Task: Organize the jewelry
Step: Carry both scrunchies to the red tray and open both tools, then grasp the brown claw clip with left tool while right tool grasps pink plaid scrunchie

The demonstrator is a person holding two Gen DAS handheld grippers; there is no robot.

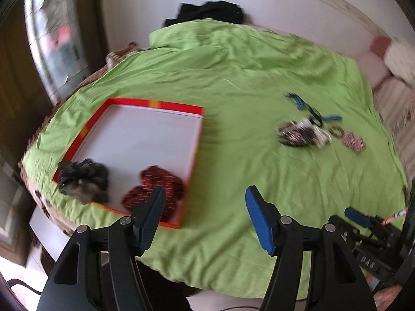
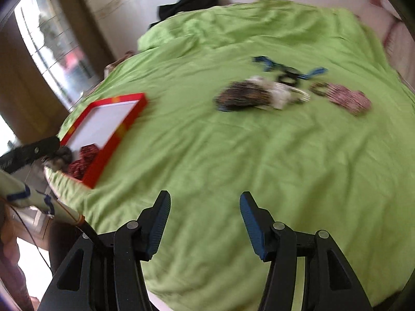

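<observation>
A red-rimmed white tray [image 1: 155,103] lies on the green bedspread at the left; it also shows in the right wrist view [image 2: 124,127]. In it lie a dark grey scrunchie [image 1: 83,176] and a dark red scrunchie [image 1: 153,186]. A pile of hair accessories [image 1: 303,132] [image 2: 249,96] lies at the right, with a blue tie [image 1: 303,103] [image 2: 267,63] and a pink scrunchie [image 1: 352,141] [image 2: 350,98]. My left gripper [image 1: 205,194] is open and empty, near the tray's front right corner. My right gripper [image 2: 205,199] is open and empty above bare bedspread; it shows in the left wrist view [image 1: 360,217].
The green bedspread [image 2: 233,168] covers a bed. Black clothing [image 1: 207,11] lies at the far edge by the white wall. A window [image 1: 52,39] is at the left. White and pink bedding [image 1: 396,59] is at the far right. The bed's near edge drops to the floor.
</observation>
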